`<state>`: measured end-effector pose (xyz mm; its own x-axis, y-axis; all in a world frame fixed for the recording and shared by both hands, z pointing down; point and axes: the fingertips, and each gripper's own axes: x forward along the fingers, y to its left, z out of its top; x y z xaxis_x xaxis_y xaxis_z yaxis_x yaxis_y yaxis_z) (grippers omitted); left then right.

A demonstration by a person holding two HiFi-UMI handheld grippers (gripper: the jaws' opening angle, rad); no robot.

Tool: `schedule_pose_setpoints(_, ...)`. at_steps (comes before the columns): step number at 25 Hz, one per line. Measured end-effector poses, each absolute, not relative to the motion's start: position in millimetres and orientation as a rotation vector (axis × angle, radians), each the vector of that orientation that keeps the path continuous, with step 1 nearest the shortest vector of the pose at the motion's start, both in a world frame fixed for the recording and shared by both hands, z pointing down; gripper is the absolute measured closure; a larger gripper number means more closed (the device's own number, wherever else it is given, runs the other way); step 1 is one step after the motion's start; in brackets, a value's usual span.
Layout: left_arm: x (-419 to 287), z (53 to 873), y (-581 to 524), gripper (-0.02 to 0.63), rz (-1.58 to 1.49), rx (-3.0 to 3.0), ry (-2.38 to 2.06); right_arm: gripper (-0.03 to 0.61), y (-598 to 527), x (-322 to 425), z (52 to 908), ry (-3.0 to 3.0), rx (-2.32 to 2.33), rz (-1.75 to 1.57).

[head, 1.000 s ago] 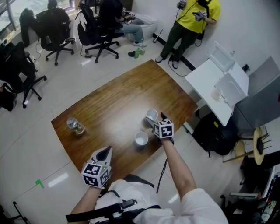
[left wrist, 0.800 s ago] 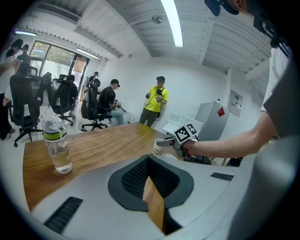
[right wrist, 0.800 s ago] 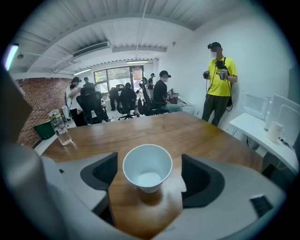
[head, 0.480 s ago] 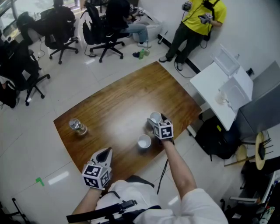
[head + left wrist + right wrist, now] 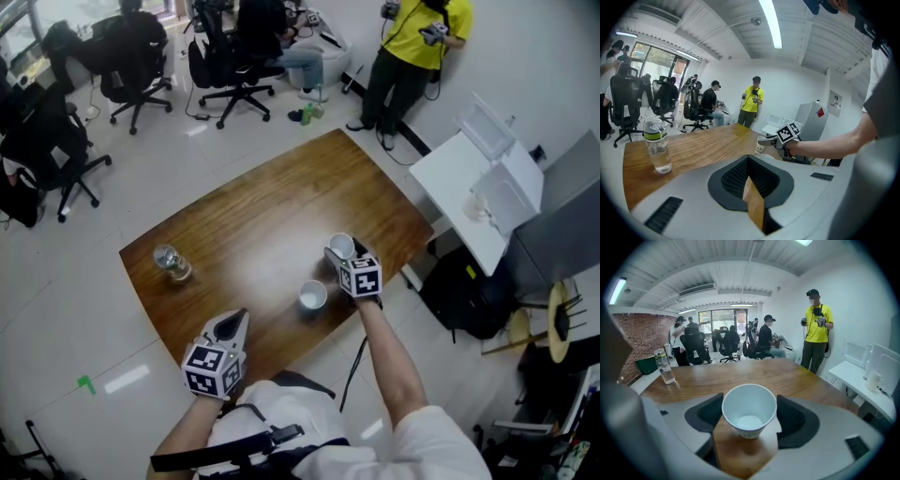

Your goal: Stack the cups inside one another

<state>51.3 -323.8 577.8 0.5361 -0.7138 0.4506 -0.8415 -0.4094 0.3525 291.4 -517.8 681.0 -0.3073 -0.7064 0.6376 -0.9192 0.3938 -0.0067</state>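
Note:
Two white paper cups stand on the wooden table (image 5: pixel 253 211). The far cup (image 5: pixel 341 246) (image 5: pixel 749 412) sits upright between the jaws of my right gripper (image 5: pixel 343 251) (image 5: pixel 749 405). These jaws have just been closing, and the pads now meet its rim on both sides. It is empty inside. The near cup (image 5: pixel 312 296) stands alone just left of that gripper. My left gripper (image 5: pixel 232 324) (image 5: pixel 748 161) rests at the table's near edge, shut with nothing in it. From the left gripper view the held cup (image 5: pixel 761 146) shows beside the marker cube.
A water bottle (image 5: pixel 172 263) (image 5: pixel 656 146) (image 5: pixel 664 365) stands at the table's left end. Office chairs with seated people are beyond the table. A person in yellow (image 5: pixel 412 47) stands by the wall, and a white desk (image 5: pixel 469 197) is to the right.
The right gripper's jaws have drawn in round the far cup, which has shifted slightly right, away from the near cup. The left gripper has stayed put.

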Motion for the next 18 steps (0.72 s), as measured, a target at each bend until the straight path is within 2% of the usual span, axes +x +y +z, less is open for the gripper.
schedule_pose_setpoints(12,67.8,560.0,-300.8,0.615,0.298,2.315,-1.169,0.201,-435.6,242.6,578.7,-2.419,1.246,0.480)
schedule_pose_setpoints(18,67.0,556.1,-284.0,0.615,0.290,2.333,-1.160,0.202,-397.9,219.9,592.4,-2.447,1.146,0.505)
